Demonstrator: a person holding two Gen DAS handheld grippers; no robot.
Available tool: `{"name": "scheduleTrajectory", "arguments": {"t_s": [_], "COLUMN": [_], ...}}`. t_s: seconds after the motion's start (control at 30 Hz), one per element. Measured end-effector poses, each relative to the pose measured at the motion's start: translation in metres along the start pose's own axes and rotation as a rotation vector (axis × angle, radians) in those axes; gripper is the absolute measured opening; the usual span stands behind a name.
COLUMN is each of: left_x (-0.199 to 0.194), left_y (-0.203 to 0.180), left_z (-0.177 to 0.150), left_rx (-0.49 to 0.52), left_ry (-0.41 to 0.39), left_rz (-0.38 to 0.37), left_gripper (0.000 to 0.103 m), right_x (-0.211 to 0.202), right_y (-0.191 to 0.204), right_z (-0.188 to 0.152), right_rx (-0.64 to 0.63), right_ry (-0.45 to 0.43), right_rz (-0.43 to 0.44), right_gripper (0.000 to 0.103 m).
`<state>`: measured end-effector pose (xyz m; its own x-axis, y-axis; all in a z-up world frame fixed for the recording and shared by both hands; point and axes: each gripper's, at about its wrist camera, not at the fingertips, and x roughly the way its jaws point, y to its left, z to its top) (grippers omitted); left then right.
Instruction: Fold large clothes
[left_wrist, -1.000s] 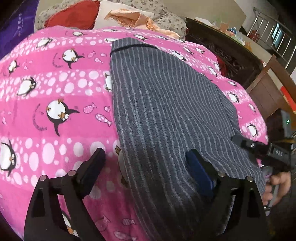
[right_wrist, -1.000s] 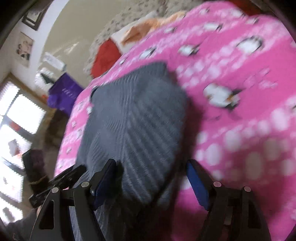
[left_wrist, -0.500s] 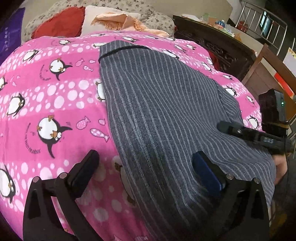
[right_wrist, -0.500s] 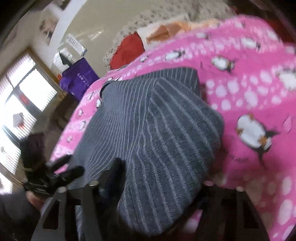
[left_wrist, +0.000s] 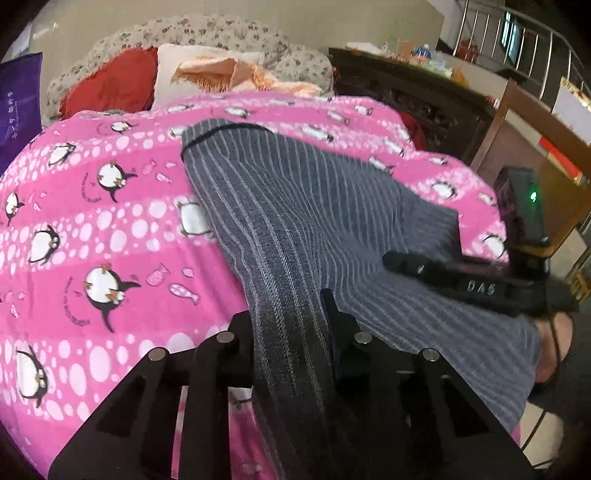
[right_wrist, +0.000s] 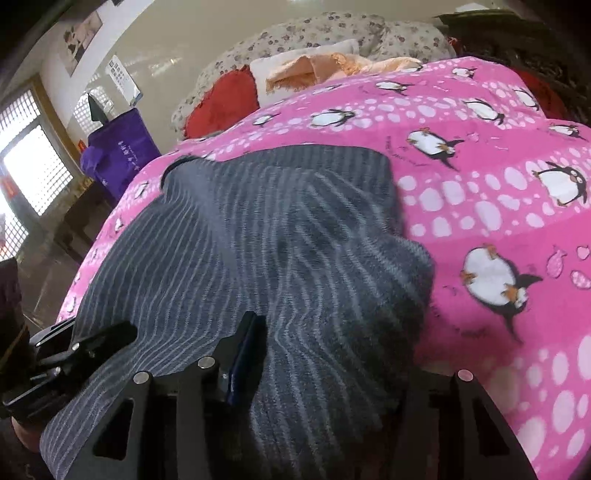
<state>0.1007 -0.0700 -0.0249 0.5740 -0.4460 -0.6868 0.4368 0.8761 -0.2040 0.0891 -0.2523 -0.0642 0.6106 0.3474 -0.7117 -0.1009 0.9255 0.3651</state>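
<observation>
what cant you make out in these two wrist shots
- Near hem of the grey striped garment: both wrist views, hidden under the claw frames and cut off by the bottom edge.
- Right claw's right-hand finger: right wrist view, buried under bunched cloth.
- Clutter on the dark wooden cabinet: left wrist view, too small and blurred.
- Wall pictures: right wrist view, too small.

Both grippers pinch the cloth

The left gripper (left_wrist: 290, 328) and right gripper (right_wrist: 332, 354), wide apart before, are closing on the striped garment (left_wrist: 295, 229), bunching it.
</observation>
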Motion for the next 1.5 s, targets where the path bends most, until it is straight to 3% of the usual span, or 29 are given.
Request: {"name": "scheduleTrajectory", "arguments": {"t_s": [0.17, 0.33, 0.4, 0.47, 0.53, 0.6, 0.63, 0.77, 0.9, 1.0, 1.03, 1.13, 1.2, 1.27, 1.3, 1.33, 1.4, 1.5], "left_x": [-0.035, -0.063, -0.063, -0.052, -0.047, -0.048, -0.048, -0.066, -0.114, -0.145, -0.151, -0.155, -0.149, -0.122, -0.104, -0.095, -0.094, -0.095], "left_y": [0.035, 0.101, 0.126, 0.145, 0.150, 0.151, 0.152, 0.155, 0.141, 0.121, 0.112, 0.090, 0.081, 0.081, 0.084, 0.084, 0.078, 0.081], "left_z": [0.004, -0.005, -0.012, -0.022, -0.031, -0.036, -0.037, -0.036, -0.038, -0.047, -0.049, -0.054, -0.059, -0.066, -0.073, -0.081, -0.084, -0.081], "left_rx": [-0.058, -0.101, -0.135, -0.179, -0.188, -0.202, -0.216, -0.237, -0.204, -0.178, -0.163, -0.131, -0.120, -0.141, -0.162, -0.164, -0.119, -0.151], "left_ry": [-0.044, -0.047, -0.024, 0.025, 0.017, -0.008, -0.006, 0.011, -0.076, -0.123, -0.132, -0.138, -0.110, -0.004, 0.061, 0.068, 0.035, 0.033], "left_rz": [-0.013, 0.078, 0.102, 0.098, 0.108, 0.155, 0.160, 0.158, 0.200, 0.171, 0.149, 0.092, 0.048, 0.028, 0.025, 0.052, 0.084, 0.072], "left_gripper": [0.025, 0.025, 0.027, 0.035, 0.055, 0.071, 0.074, 0.074, 0.074, 0.074, 0.074, 0.074, 0.072, 0.062, 0.059, 0.060, 0.062, 0.062], "right_x": [0.014, 0.052, 0.068, 0.078, 0.077, 0.071, 0.065, 0.027, -0.037, -0.071, -0.078, -0.070, -0.050, -0.012, -0.003, -0.004, -0.007, -0.009], "right_y": [0.034, 0.096, 0.120, 0.133, 0.132, 0.126, 0.123, 0.116, 0.136, 0.168, 0.184, 0.214, 0.214, 0.201, 0.194, 0.189, 0.185, 0.185], "right_z": [-0.002, 0.012, 0.016, 0.019, 0.021, 0.021, 0.020, 0.017, 0.009, 0.000, -0.006, -0.026, -0.041, -0.059, -0.067, -0.072, -0.073, -0.073], "right_rx": [0.089, 0.067, 0.015, -0.041, -0.035, -0.038, -0.035, -0.022, -0.136, -0.224, -0.274, -0.374, -0.395, -0.388, -0.386, -0.381, -0.352, -0.345], "right_ry": [0.000, -0.037, -0.043, -0.036, -0.029, -0.011, 0.002, 0.028, -0.056, -0.101, -0.102, -0.022, 0.045, 0.163, 0.166, 0.121, 0.100, 0.087], "right_rz": [0.100, 0.163, 0.139, 0.079, 0.078, 0.077, 0.074, 0.062, -0.008, 0.046, 0.075, 0.088, 0.074, -0.006, -0.009, 0.017, 0.025, 0.023], "right_gripper": [0.047, 0.047, 0.047, 0.052, 0.053, 0.053, 0.054, 0.056, 0.056, 0.056, 0.053, 0.016, 0.015, 0.008, 0.008, 0.008, 0.008, 0.008]}}
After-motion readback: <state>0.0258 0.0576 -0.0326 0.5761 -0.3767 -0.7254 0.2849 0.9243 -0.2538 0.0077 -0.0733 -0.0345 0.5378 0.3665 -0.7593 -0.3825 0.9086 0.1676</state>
